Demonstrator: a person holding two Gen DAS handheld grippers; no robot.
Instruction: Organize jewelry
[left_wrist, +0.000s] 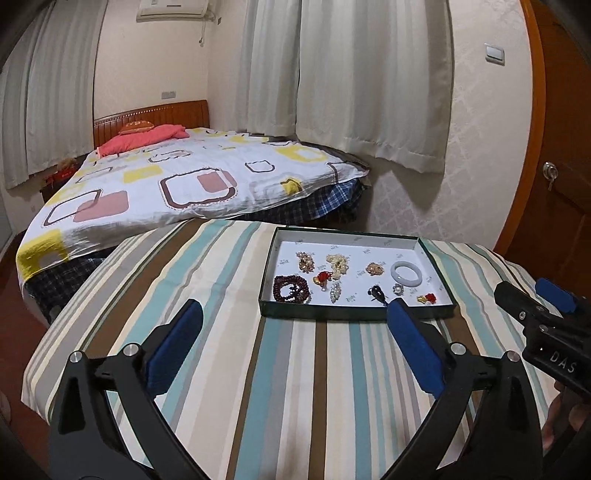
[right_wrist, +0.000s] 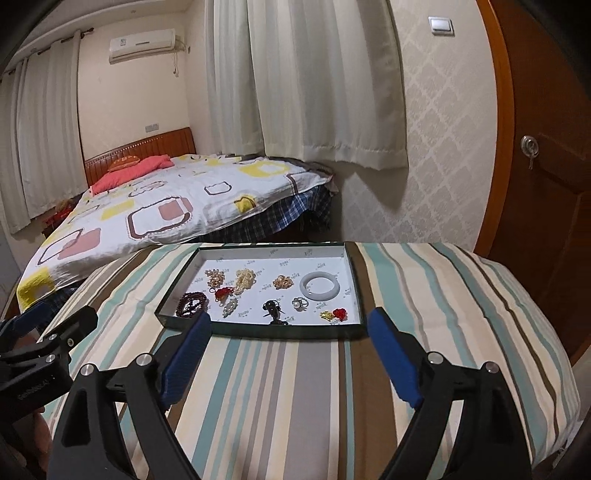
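A shallow dark-green tray (left_wrist: 354, 316) (right_wrist: 258, 331) with a white floor lies on the striped tablecloth. In it lie several pieces of jewelry: a white bangle (left_wrist: 406, 273) (right_wrist: 319, 286), a dark red bead bracelet (left_wrist: 291, 288) (right_wrist: 190, 302), a pearl cluster (left_wrist: 338, 264) (right_wrist: 245, 279), red-and-gold charms (left_wrist: 426, 297) (right_wrist: 334, 314), a ring (right_wrist: 299, 303) and a black piece (left_wrist: 376, 291) (right_wrist: 272, 308). My left gripper (left_wrist: 295, 328) hovers open in front of the tray, nothing between its blue pads. My right gripper (right_wrist: 288, 336) is open too, just short of the tray's near wall.
The striped table (left_wrist: 258, 369) (right_wrist: 295, 406) ends near a bed (left_wrist: 177, 184) (right_wrist: 147, 206) beyond it. Curtains (right_wrist: 303, 81) and a wallpapered wall stand behind. A wooden door (right_wrist: 546, 184) is at the right. The right gripper's body (left_wrist: 543, 325) shows at the left view's edge.
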